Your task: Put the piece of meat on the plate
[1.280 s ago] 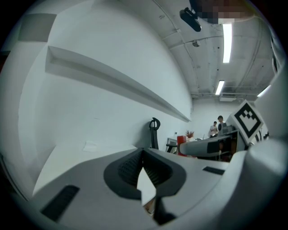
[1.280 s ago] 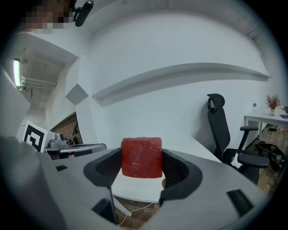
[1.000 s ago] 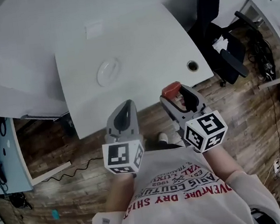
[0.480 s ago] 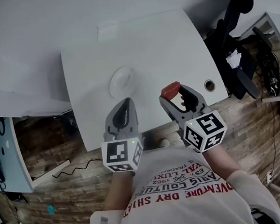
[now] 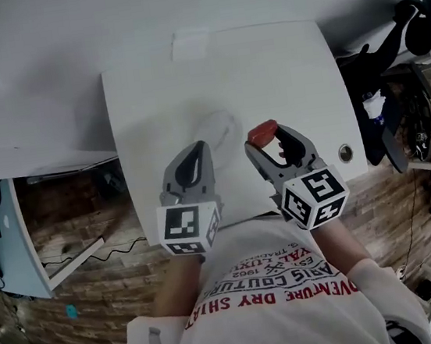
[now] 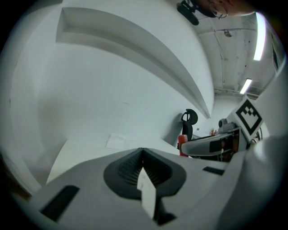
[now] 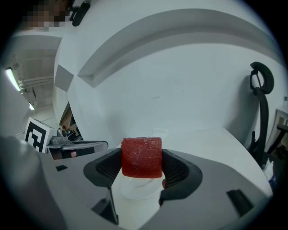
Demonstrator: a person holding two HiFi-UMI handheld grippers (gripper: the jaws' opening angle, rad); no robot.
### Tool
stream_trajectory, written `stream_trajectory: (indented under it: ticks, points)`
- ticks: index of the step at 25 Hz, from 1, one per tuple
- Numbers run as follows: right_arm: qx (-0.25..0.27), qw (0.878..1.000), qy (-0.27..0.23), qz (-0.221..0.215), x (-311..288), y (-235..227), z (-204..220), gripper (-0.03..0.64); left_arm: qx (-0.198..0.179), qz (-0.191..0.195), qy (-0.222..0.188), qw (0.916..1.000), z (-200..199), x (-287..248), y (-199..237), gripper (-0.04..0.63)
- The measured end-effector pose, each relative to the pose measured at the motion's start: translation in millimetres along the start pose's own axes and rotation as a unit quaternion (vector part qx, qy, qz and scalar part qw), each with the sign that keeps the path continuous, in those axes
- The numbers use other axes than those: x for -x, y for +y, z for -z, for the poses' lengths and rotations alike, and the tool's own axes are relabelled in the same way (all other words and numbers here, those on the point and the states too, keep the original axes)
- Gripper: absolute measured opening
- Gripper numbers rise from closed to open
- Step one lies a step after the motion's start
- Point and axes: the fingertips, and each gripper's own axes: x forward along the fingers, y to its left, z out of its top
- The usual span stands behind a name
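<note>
A red cube of meat [image 7: 141,157] sits clamped between the jaws of my right gripper [image 7: 141,162], which is shut on it. In the head view this gripper [image 5: 268,137] hangs over the near part of the white table [image 5: 289,71], the meat [image 5: 262,133] at its tip. The white plate [image 5: 218,124] lies on the table just ahead, between the two gripper tips; in the right gripper view the plate [image 7: 135,187] shows just below the meat. My left gripper [image 5: 196,152] is beside it at the left, shut and holding nothing [image 6: 142,153].
A white card [image 5: 190,45] lies at the table's far edge. A round cable hole [image 5: 344,153] is at the near right corner. A black office chair [image 5: 409,24] stands to the right. White wall panels rise behind; brick-patterned floor below.
The table has come closer under both grippers, which now reach over its near edge. The plate, far ahead before, now lies right between the gripper tips. The meat stays held.
</note>
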Motion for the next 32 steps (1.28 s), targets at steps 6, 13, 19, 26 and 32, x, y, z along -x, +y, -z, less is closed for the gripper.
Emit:
stream_trajectory:
  ticks: [6, 13, 19, 26, 32]
  points:
    - [0.015, 0.999, 0.031, -0.033, -35, 13, 0, 0.285, 0.021, -0.027, 0.011, 0.9993, 7, -4, 21, 0.005]
    - [0.066, 0.99, 0.097, -0.071, -74, 17, 24, 0.285, 0.057, -0.071, 0.029, 0.9955, 30, -5, 42, 0.005]
    - [0.09, 0.976, 0.174, -0.092, -99, 15, 69, 0.285, 0.091, -0.099, 0.044, 0.9899, 53, -5, 50, 0.005]
    - [0.128, 0.956, 0.242, -0.103, -126, 17, 115, 0.285, 0.115, -0.116, 0.068, 0.9842, 85, -2, 61, 0.005]
    - [0.143, 0.942, 0.286, -0.101, -138, 17, 138, 0.285, 0.137, -0.124, 0.076, 0.9799, 101, 2, 69, 0.005]
